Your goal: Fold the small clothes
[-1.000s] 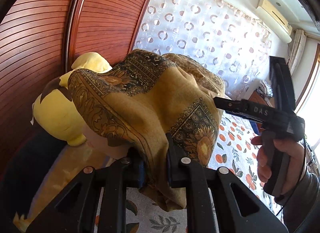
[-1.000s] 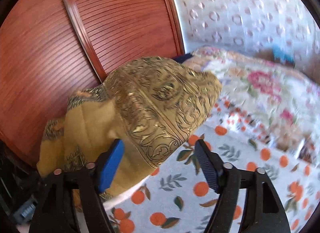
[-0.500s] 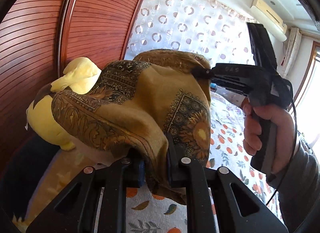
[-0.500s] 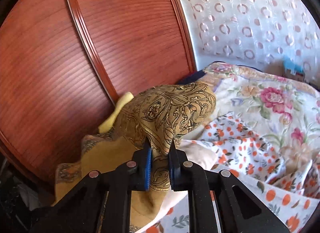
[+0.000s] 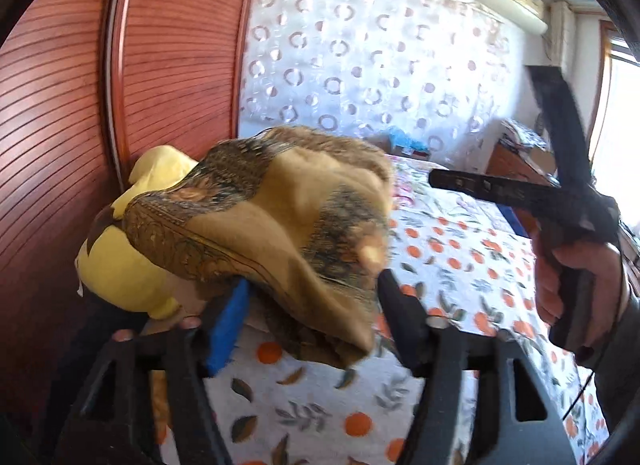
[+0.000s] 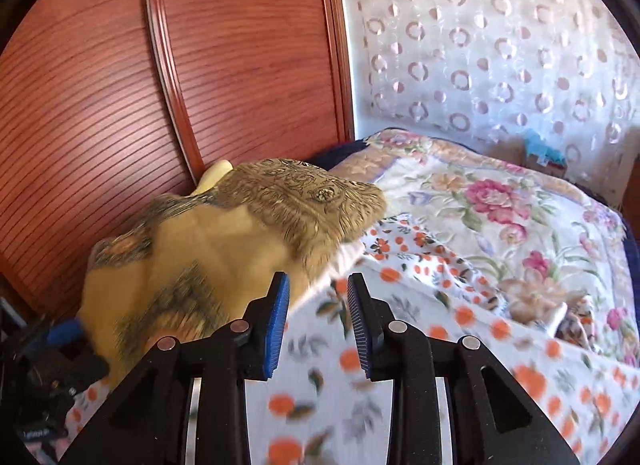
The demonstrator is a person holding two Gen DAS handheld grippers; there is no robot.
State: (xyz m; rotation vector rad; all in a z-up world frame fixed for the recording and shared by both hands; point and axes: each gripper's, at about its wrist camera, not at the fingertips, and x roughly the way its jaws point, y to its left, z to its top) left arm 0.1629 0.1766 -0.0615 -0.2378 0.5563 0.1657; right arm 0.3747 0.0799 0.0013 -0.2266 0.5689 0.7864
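Observation:
A mustard cloth (image 5: 288, 217) with a dark ornate border slumps, blurred, over a yellow plush toy (image 5: 120, 265) at the bed's left side. My left gripper (image 5: 312, 293) is opening. Its blue pad (image 5: 228, 321) and black finger stand wide apart, and the cloth's lower fold hangs loose between them. My right gripper (image 6: 318, 297) is also opening. Only the orange-print sheet (image 6: 320, 345) shows between its blue pads, and the cloth (image 6: 208, 249) lies just beyond its left finger. In the left wrist view the right gripper (image 5: 436, 181) sits right of the cloth, held by a hand (image 5: 576, 277).
A ribbed red-brown wooden panel (image 5: 60, 105) stands close behind the toy. A floral quilt (image 6: 500, 205) is bunched at the far right of the bed. A white curtain with ring patterns (image 5: 380, 65) hangs behind. Dark clutter (image 6: 36, 377) sits at the lower left.
Half a second ago both grippers were shut on the cloth. Both have let go, their jaws now apart, and the cloth has sagged down. The right gripper has drawn back to the right.

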